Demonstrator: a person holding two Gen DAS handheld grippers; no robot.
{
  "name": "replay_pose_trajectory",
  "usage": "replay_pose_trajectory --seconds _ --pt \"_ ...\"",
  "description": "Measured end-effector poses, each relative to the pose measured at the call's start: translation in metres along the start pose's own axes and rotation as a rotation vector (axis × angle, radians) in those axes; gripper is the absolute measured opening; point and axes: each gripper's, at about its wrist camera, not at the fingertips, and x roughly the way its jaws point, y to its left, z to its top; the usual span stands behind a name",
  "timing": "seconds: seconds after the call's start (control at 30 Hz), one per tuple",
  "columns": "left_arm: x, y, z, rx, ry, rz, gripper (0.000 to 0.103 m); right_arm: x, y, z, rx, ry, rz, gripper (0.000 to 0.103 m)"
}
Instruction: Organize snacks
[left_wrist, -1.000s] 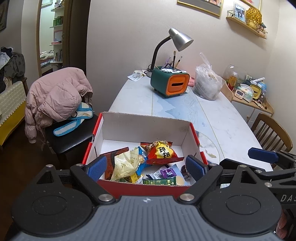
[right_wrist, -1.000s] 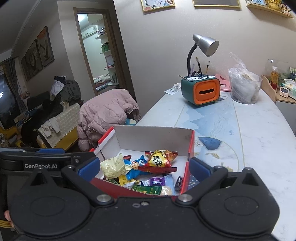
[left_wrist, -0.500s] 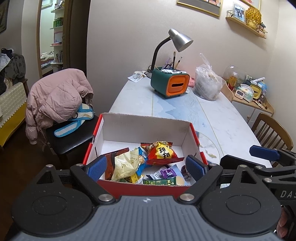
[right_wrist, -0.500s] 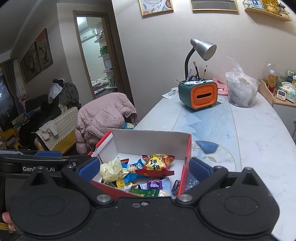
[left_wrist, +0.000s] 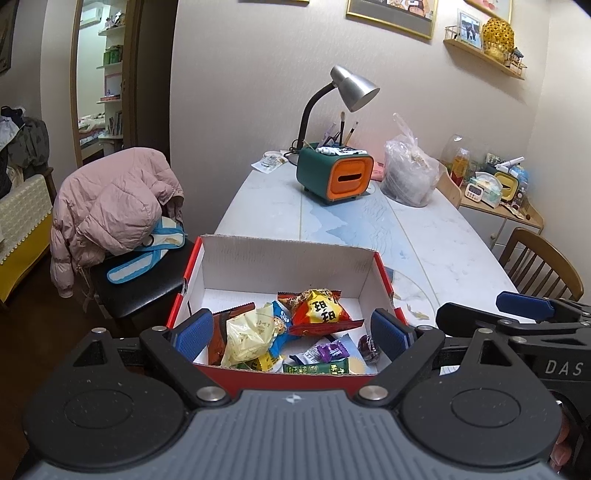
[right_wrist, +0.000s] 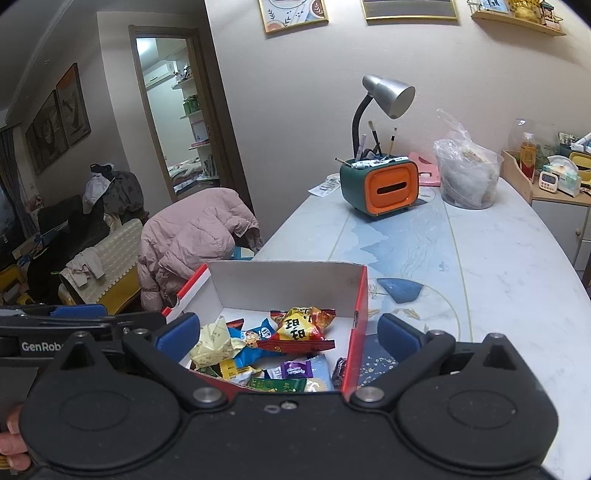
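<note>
A red cardboard box (left_wrist: 280, 254) with a white inside sits at the near end of the table; it also shows in the right wrist view (right_wrist: 284, 280). Several wrapped snacks lie in it: a red-yellow packet (left_wrist: 319, 308) (right_wrist: 301, 326), a pale yellow packet (left_wrist: 247, 334) (right_wrist: 214, 343), a small purple candy (left_wrist: 332, 349) (right_wrist: 295, 369) and a green bar (left_wrist: 317, 368). My left gripper (left_wrist: 293, 334) is open and empty over the box's near edge. My right gripper (right_wrist: 286, 338) is open and empty, its right finger outside the box's right wall.
A green-orange tissue box (left_wrist: 334, 177) with pens, a grey desk lamp (left_wrist: 352, 88) and a clear plastic bag (left_wrist: 408, 173) stand at the table's far end. A chair with a pink jacket (left_wrist: 110, 206) stands left. A wooden chair (left_wrist: 539, 266) stands right.
Both grippers have drawn back and risen a little, so the box sits lower and smaller in view. Both stay open. The snacks have not moved.
</note>
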Motion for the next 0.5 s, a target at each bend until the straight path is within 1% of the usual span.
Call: replay_pose_trajectory --seconds 0.23,0.5 --pt "-0.0020 0.0002 -0.0008 -0.003 -0.006 0.000 0.092 0.0005 -0.0013 -0.0002 0.003 0.004 0.000 0.103" --pt "-0.0016 0.0007 -0.0009 -0.016 0.012 -0.002 0.092 0.0034 -0.0018 -0.0007 0.010 0.018 -0.002 0.103"
